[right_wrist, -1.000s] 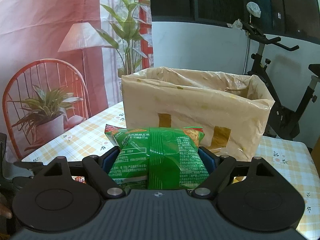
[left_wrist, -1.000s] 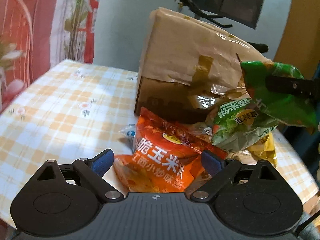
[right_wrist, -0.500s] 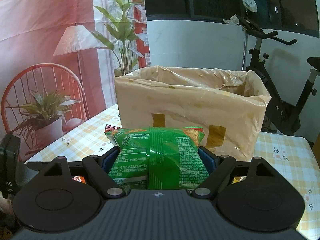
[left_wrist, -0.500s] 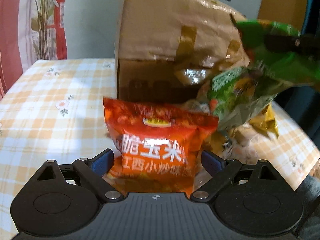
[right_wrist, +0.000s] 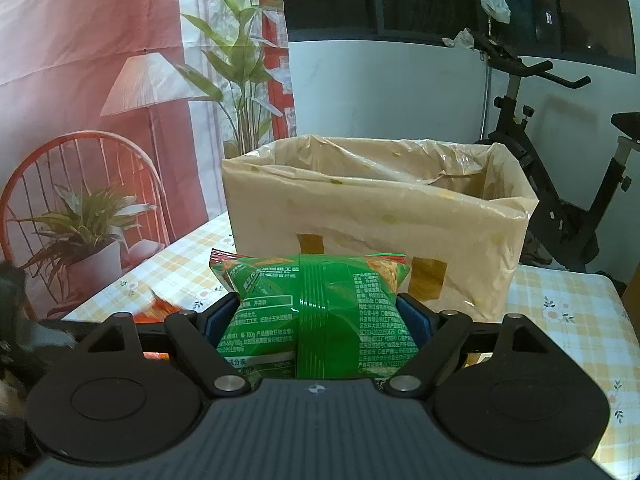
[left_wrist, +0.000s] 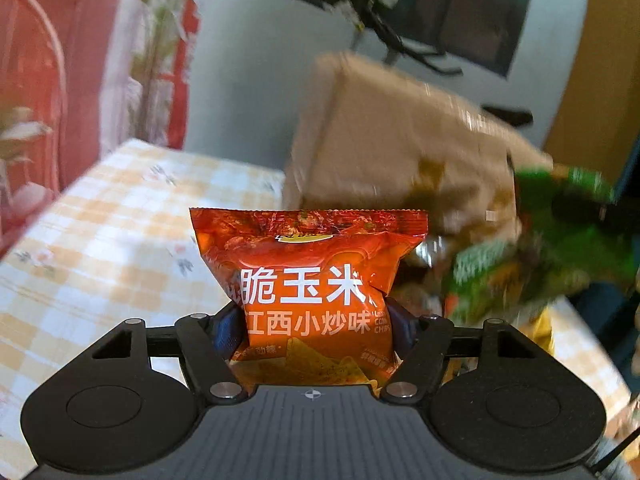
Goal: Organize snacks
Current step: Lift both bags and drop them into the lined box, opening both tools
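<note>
Orange foil marks the chip bag (left_wrist: 316, 292) clamped upright in the left gripper (left_wrist: 314, 330); the jaws have just been closing, and both blue pads now pinch the bag's waist, creasing the foil inward. Its sealed top edge stands clear of the checked tablecloth (left_wrist: 100, 248), which lies bare to the left as far as the table's near and far edges. Behind and to the right rises the cardboard box (left_wrist: 392, 140), blurred; at its foot lies a loose heap of other snack bags (left_wrist: 496, 276), close beside the orange one. In the right wrist view, the right gripper (right_wrist: 320, 320) is closed on a green snack bag (right_wrist: 316, 308), pads pressed into both sides, back seam facing the camera. The same box (right_wrist: 380, 232) stands straight ahead, just beyond the green bag's top edge, open at the top and lined with plastic folded over its rim; no snack shows above that rim. Bare tablecloth (right_wrist: 568, 320) runs to the right of the box. An exercise bike (right_wrist: 560, 160) stands behind the table.
</note>
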Demonstrator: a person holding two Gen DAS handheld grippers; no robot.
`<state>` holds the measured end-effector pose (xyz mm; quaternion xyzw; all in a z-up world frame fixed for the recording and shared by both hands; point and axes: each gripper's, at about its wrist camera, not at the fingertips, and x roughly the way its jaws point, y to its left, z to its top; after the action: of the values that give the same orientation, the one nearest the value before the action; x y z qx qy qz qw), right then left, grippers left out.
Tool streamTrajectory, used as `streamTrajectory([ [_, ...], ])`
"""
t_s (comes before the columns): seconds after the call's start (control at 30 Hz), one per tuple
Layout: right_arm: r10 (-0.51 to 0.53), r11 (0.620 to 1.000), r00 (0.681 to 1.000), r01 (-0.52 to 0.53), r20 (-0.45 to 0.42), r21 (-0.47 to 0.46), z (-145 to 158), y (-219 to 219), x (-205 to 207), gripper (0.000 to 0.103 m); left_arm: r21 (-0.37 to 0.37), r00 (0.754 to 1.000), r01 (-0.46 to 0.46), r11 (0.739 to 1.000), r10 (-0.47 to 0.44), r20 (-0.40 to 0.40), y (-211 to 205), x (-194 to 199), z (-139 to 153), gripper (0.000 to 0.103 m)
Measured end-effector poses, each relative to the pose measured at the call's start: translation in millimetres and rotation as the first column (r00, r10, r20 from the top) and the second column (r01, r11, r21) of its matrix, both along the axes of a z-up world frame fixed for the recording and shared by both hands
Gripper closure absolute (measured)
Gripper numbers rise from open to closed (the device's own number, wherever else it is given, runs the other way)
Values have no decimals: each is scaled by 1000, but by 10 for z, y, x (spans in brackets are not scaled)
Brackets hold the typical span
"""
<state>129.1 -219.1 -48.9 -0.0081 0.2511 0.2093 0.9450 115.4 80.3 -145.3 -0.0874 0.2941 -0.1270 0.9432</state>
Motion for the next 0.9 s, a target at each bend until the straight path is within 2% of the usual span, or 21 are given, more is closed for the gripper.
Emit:
streamTrajectory([
  [0.23, 12, 1000, 999, -13, 39, 21, 154, 4, 5, 19, -11, 995, -26, 1000, 27, 100, 0, 25, 550, 30],
  [0.53, 15, 999, 989, -20, 146, 32, 582, -72, 109, 19, 4, 980, 15, 1000, -16, 199, -381, 310, 1183, 29],
  [0.7, -6, 1000, 982, 7, 190, -4, 718, -162, 354, 19, 24, 969, 45, 999, -49, 243, -656, 578, 1379, 29],
  [0.9, -46, 997, 977, 58, 209, -49, 751, -265, 835, 19, 74, 960, 69, 995, -86, 267, -973, 990, 1522, 29],
])
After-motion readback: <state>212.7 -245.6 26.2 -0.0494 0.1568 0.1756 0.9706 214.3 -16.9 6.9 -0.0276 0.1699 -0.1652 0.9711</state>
